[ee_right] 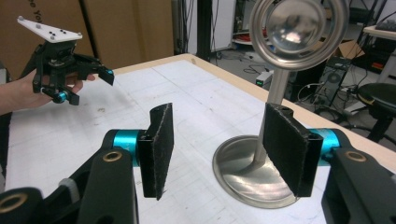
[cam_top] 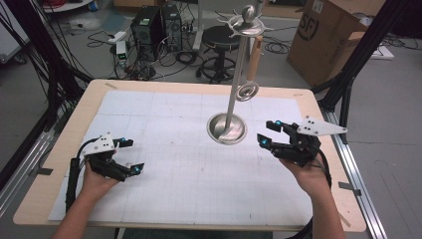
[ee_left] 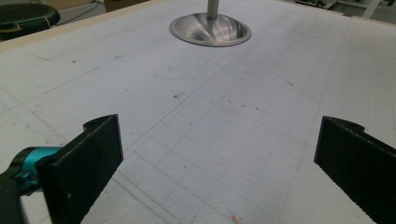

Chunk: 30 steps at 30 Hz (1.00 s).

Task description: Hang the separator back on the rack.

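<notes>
Legibly, only one marking can be read: the letters "SF" in a dark ring on the side of the brown cardboard box (cam_top: 331, 37) standing on the floor beyond the table's far right corner.

Table (cam_top: 74, 117): pale wood rim, its top covered by a white mat (cam_top: 189, 164) ruled in a faint grid, lightly scuffed and specked.

Metal stand (cam_top: 228, 128): polished steel, with a round dished base resting on the mat right of centre. Its slim pole rises upright, so the long axis is vertical; in the high view it appears to lean toward the far edge. A ball finial and short radiating hooks crown the top. A round shiny ring-shaped piece (cam_top: 247, 91) hangs beside the pole, below a pale handle-like part.

Left gripper (cam_top: 130, 155): held in the left hand (cam_top: 97, 180) over the near left of the mat, well apart from the stand. Its flat black jaws stand wide apart, with nothing between them.

Right gripper (cam_top: 268, 132): held in the right hand (cam_top: 311, 174), just beside the stand's base on its right. Its jaws, faced with rough black pads (ee_right: 161, 144), are open, holding nothing; in the right gripper view the pole and base show between them, not touched.

Black stool (cam_top: 219, 37) and computer towers (cam_top: 154, 25) stand on the floor behind, amid cables.
</notes>
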Motion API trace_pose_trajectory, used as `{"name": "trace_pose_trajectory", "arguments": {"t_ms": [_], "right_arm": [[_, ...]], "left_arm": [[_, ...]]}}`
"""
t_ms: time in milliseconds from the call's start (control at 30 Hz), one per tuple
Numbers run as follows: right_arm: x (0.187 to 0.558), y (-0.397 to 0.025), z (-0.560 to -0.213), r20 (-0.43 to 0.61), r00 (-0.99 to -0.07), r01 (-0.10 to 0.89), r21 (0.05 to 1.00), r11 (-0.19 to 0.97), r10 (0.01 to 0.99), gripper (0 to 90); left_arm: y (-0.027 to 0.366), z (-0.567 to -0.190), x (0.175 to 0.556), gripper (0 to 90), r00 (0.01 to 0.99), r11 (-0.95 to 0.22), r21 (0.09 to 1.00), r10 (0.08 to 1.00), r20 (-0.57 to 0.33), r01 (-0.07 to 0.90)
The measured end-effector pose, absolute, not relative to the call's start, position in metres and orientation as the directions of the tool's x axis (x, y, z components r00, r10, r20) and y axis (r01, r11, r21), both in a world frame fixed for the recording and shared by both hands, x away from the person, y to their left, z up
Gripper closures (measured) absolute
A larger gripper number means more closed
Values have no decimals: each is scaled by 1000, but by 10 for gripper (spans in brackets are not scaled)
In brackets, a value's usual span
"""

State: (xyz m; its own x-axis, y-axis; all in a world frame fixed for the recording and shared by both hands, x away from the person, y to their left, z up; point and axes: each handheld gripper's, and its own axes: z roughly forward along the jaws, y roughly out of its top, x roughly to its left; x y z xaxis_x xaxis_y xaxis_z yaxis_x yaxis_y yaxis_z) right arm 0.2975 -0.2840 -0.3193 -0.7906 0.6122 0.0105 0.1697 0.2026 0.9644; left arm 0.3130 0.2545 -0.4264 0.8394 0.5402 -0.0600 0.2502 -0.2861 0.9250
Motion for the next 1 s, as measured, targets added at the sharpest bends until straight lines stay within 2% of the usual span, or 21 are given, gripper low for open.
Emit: {"name": "trace_pose_trajectory", "arguments": {"t_ms": [633, 1000], "right_arm": [[299, -281, -342, 40, -814, 198, 957, 212, 580, 388], [303, -278, -352, 58, -835, 220, 947, 235, 547, 320]], "left_arm": [[254, -426, 313, 17, 846, -283, 928, 530, -59, 242], [255, -425, 313, 17, 842, -268, 931, 535, -69, 247]]}}
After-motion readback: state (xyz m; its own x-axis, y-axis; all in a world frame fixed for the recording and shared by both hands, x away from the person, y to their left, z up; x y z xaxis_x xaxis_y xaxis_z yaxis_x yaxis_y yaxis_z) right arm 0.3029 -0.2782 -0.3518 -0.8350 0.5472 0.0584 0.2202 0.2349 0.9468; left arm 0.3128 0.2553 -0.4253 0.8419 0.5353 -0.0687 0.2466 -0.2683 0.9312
